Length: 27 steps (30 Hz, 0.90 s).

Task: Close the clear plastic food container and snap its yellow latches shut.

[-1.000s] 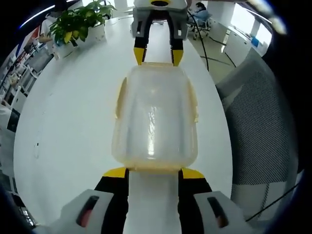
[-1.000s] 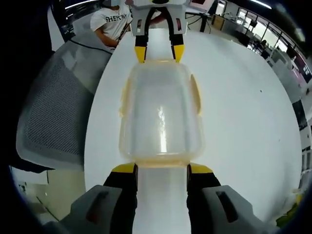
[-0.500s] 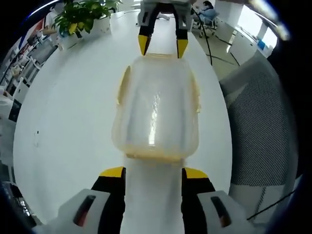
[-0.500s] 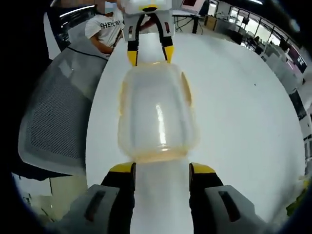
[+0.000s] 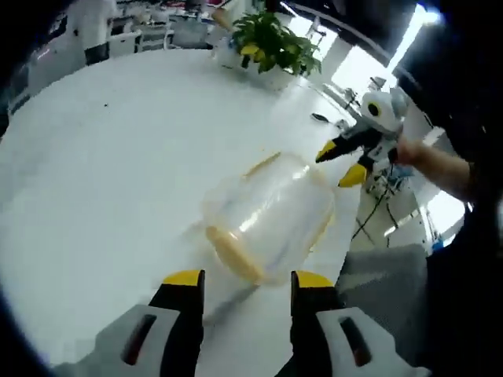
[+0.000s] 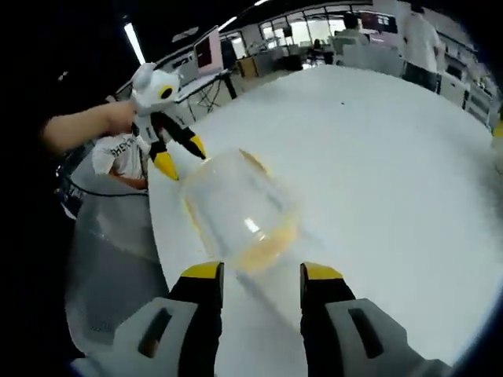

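Note:
The clear plastic container (image 5: 267, 216) with yellow latches lies on the white table (image 5: 118, 157), its lid on top; the picture is blurred, so I cannot tell how the latches stand. My left gripper (image 5: 248, 281) is open just short of its near end, touching nothing. My right gripper (image 5: 346, 161), held in a hand (image 5: 428, 161), hovers open off the far right corner. In the right gripper view the container (image 6: 236, 208) sits just beyond my open right gripper (image 6: 262, 272), and the left gripper (image 6: 179, 155) hangs open off its far left corner.
A potted plant (image 5: 271, 47) stands at the table's far side. A grey mesh chair (image 6: 110, 259) is beside the table edge, with a person in a white T-shirt (image 6: 118, 157) seated beyond it. Desks and people fill the far background (image 6: 346, 39).
Both grippers have drawn back from the container's two ends and swung off to one side; both views have turned sharply. The container has stayed on the table.

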{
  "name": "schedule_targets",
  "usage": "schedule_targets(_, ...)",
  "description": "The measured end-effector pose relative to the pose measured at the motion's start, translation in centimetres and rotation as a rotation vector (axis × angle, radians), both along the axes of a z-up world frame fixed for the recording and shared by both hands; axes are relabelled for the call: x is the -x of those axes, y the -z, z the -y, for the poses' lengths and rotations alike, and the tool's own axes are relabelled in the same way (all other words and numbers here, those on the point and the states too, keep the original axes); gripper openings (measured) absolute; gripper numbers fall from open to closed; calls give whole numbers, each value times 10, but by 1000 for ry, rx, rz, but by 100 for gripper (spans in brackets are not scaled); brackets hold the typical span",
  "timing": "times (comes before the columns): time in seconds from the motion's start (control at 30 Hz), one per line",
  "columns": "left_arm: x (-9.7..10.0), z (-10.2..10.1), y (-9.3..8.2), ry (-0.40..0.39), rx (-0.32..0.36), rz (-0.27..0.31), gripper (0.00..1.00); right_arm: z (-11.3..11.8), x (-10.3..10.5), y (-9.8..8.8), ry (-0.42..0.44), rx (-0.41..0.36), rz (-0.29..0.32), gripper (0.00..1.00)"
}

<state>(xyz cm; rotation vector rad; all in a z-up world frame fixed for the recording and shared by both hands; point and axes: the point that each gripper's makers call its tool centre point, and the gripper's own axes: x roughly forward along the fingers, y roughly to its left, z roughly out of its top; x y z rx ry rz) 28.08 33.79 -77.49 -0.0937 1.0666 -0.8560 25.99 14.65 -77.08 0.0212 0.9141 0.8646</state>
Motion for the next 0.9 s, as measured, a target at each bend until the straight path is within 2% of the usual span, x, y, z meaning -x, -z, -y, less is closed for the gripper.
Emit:
schedule_targets(0.03,-3,0,0,-40,23,-3,38,-1,-2,1,36,-16,-14,37)
schedule_targets(0.1,-2,-1,3,-140,68,-45,38,-6,-5,0,102,-82,-48,37)
schedule_targets(0.13,-1,1,4,-178,94,-61,38,-7,-6,0,124,-88,-58,37)
schedule_targets(0.2,-1,3,4,-205,111,-60,38,-8,-8,1,124,-76,-49,35)
schedule_targets(0.3,1,6,2,-200,101,-28,36,-12,-11,5,119,-35,-31,34)
schedule_targets(0.37,-3,5,3,-222,95,-16,35,-15,-10,6,124,-47,-44,34)
schedule_targets(0.47,-7,6,3,-260,109,-13,34,-19,-8,9,135,-56,-57,34)
schedule_targets(0.67,-3,18,0,-259,135,-20,31,-21,-2,10,122,-46,-63,32)
schedule_targets(0.9,1,19,8,-217,62,19,30,-22,-3,10,121,-58,-65,28)
